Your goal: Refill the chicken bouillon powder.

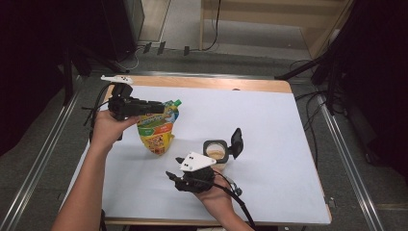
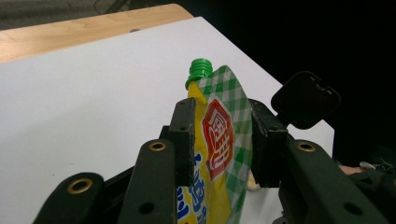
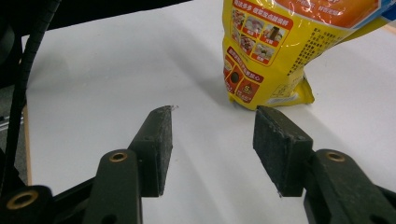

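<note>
Pouch (image 3: 285, 46) top cut off (right gripper view's upper edge), label print unreadable.

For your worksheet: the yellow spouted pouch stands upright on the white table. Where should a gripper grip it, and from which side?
Grip the pouch high on its flat upper panel, just below the green cap, coming in level from the side. There it is thin enough to fit between the jaws; the base bulges. The left gripper already straddles that spot.

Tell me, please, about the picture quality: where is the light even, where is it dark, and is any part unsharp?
High view: even light on the white table sheet, with dark corners. Left gripper view: the yellow pouch with green cap between the jaws is sharp, while the black hinged lid merges into a black background. Right gripper view: the pouch print is readable and throws a faint shadow; the near jaw arms are slightly soft.
</note>
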`<control>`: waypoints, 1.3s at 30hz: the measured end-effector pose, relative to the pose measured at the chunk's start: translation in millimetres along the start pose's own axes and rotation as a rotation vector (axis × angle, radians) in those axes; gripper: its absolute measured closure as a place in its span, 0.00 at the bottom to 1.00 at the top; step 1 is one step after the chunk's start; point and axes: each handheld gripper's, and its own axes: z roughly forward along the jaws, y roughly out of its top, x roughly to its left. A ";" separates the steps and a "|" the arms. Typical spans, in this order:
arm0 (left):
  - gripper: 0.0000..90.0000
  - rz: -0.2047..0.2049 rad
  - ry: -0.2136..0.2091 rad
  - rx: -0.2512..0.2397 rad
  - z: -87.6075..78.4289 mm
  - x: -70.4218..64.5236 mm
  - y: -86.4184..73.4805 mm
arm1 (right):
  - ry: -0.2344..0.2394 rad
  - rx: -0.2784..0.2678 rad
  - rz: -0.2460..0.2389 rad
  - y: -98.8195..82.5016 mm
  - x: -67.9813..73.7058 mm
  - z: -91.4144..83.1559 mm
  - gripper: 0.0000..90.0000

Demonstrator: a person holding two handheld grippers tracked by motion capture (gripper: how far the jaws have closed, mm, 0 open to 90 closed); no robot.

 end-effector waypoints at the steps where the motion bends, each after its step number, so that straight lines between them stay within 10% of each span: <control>1: 0.74 -0.001 0.005 -0.002 -1.2 -1.4 0.8 | 0.001 0.000 0.000 0.1 0.1 -0.1 0.54; 22: 0.57 -0.029 0.097 -0.056 -26.6 -16.2 12.4 | 0.016 0.021 -0.001 0.2 -1.0 -0.8 0.53; 39: 0.43 -0.093 0.145 -0.055 -46.0 1.6 7.3 | 0.059 0.033 0.006 3.5 -0.9 -2.2 0.56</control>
